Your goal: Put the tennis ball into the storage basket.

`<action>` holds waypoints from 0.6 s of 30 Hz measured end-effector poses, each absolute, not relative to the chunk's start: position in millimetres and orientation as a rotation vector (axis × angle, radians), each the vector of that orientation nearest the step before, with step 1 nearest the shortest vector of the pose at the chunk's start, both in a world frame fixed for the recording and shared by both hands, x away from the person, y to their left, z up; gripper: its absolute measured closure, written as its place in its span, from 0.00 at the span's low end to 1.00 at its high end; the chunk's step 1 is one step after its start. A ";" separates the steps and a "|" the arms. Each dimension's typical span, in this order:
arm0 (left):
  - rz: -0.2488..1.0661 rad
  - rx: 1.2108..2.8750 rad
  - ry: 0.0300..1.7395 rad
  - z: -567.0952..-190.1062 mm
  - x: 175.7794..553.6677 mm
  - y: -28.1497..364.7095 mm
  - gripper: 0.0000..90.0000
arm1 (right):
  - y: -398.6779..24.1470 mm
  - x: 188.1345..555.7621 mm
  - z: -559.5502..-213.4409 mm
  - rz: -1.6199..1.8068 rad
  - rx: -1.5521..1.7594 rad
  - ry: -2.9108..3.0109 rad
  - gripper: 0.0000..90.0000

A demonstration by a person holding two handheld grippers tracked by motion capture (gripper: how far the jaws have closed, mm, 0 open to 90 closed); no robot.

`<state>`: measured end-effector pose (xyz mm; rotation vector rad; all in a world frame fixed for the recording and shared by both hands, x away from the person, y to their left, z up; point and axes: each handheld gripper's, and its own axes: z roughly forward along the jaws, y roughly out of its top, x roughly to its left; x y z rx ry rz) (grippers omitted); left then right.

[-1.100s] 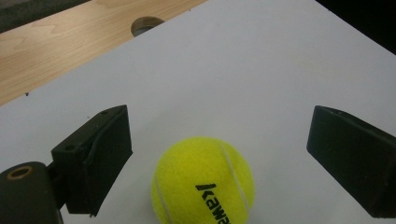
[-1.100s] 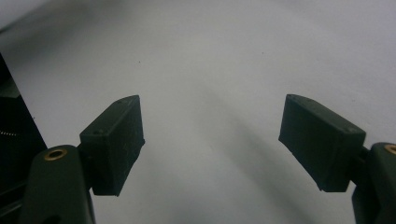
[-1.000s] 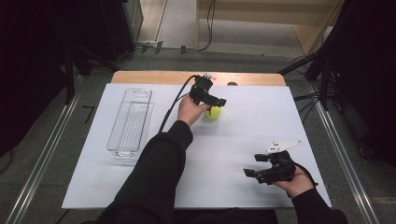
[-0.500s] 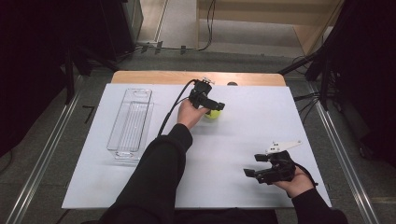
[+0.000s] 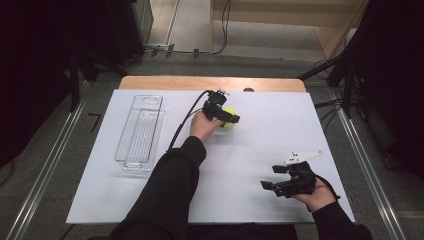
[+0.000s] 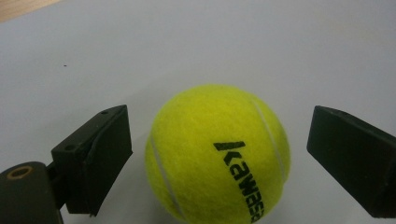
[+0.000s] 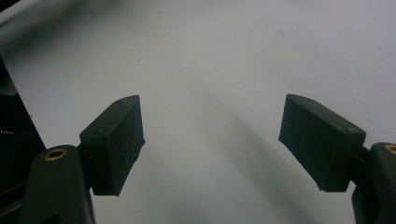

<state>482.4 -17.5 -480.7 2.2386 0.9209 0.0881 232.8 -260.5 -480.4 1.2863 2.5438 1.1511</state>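
A yellow-green tennis ball [image 5: 228, 118] with black lettering rests on the white table top, toward the far middle. My left gripper [image 5: 229, 120] is lowered over it, open. In the left gripper view the ball [image 6: 217, 151] sits between the two black jaws with a gap on each side, so neither pad touches it. My right gripper [image 5: 272, 177] is held near the table's front right, open, with nothing between its jaws; the right gripper view has bare white surface beyond the open gripper [image 7: 210, 140].
A clear plastic tray [image 5: 139, 131] lies lengthwise at the left of the white board [image 5: 250, 150]. A wooden strip [image 5: 165, 83] runs along the far edge. Metal rails [image 5: 45, 165] flank the table on both sides.
My left gripper has come down over the tennis ball, so the ball now sits between its jaws. The right gripper has stayed where it was.
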 end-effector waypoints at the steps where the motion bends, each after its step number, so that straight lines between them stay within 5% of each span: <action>1: 0.092 2.242 0.920 -481.7 482.0 -17.8 0.08 | -260.5 232.8 -480.4 1.151 1.288 2.543 0.22; 18: 0.093 2.277 0.954 -500.8 481.1 -17.1 0.08 | -260.3 232.9 -480.7 1.148 1.289 2.544 0.22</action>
